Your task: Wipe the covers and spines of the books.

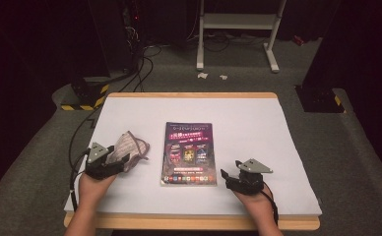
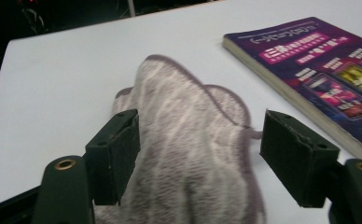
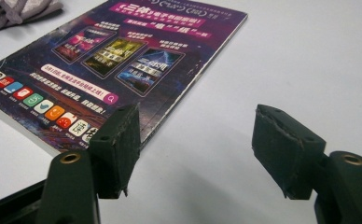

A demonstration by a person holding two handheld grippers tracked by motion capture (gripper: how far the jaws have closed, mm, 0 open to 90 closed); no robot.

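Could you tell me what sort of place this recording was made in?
Probably a lab or recording studio, not a home: a white-topped table stands on grey carpet amid dark surroundings, with loose cables and a white equipment stand behind, and yellow-black hazard-striped bases beside it.

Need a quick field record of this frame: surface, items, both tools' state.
surface: white table top with a wooden edge
cloth: grey crumpled towel, lying left of the book, apart from it
book: purple-covered book, flat and closed at the table's middle
left tool: left tool open, jaws either side of the towel, not closed on it
right tool: right tool open, holding nothing, low over the table by the book's near right corner
next move (guess): left tool likely closes on the towel
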